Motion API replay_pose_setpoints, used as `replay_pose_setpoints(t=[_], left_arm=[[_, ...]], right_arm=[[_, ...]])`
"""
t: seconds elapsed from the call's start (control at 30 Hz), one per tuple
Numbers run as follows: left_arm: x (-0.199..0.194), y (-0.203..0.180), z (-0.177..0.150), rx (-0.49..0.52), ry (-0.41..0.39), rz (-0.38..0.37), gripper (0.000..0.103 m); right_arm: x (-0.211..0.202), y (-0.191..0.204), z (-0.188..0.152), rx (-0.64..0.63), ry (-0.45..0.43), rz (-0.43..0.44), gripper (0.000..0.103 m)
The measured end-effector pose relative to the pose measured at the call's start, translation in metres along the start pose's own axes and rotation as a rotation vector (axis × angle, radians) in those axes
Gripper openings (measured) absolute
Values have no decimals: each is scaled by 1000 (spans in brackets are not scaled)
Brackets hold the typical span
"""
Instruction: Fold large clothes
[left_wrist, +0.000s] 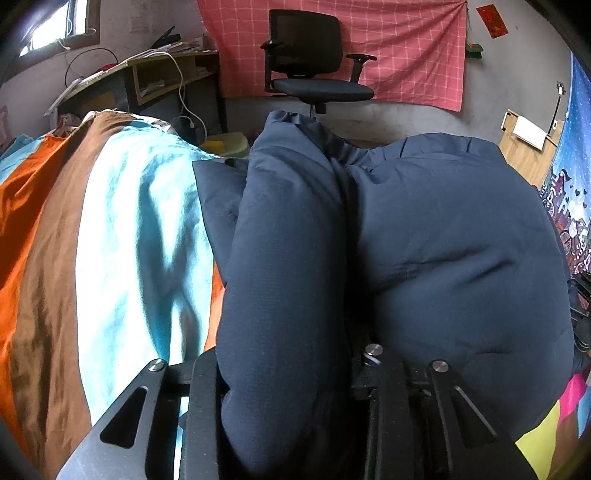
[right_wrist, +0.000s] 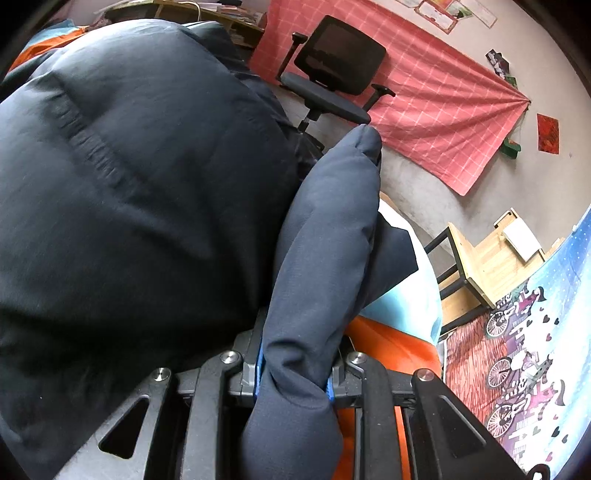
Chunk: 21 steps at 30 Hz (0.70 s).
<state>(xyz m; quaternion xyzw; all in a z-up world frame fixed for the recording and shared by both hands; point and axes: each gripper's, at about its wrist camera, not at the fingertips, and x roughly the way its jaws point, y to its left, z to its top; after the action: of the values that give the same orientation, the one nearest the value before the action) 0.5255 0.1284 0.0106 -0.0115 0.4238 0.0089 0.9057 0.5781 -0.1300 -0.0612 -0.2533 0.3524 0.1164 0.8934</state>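
Right up close, the left gripper (left_wrist: 284, 373) had its fingers clamped on a puffy sleeve of the navy down jacket (left_wrist: 443, 229), and the right gripper (right_wrist: 295, 373) was pinching the other sleeve (right_wrist: 325, 258). The jacket was bunched up on the bed's striped bedsheet (left_wrist: 110, 240), office chair (left_wrist: 314, 62) behind it.

navy puffy jacket (left_wrist: 461, 236) bunched up on striped bedding; padded folds w/ stitched seams, one roll upright.
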Motion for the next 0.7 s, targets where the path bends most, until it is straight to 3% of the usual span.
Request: replay_pose_setpoints(t=[0.2, 0.57, 0.67, 0.7], left_arm=[[-23, 4, 3, -26, -41, -9, 18], [-104, -2, 7, 14, -125, -21, 16], [-121, -7, -1, 13, -109, -67, 16], [-122, -14, -6, 46, -104, -40, 16]], right_arm=[[-25, -10, 8, 70, -35, -14, 14], [-134, -25, 36, 77, -242, -43, 7], [-159, -25, 38, 95, -250, 22, 7], [-162, -23, 37, 98, -228, 48, 7]])
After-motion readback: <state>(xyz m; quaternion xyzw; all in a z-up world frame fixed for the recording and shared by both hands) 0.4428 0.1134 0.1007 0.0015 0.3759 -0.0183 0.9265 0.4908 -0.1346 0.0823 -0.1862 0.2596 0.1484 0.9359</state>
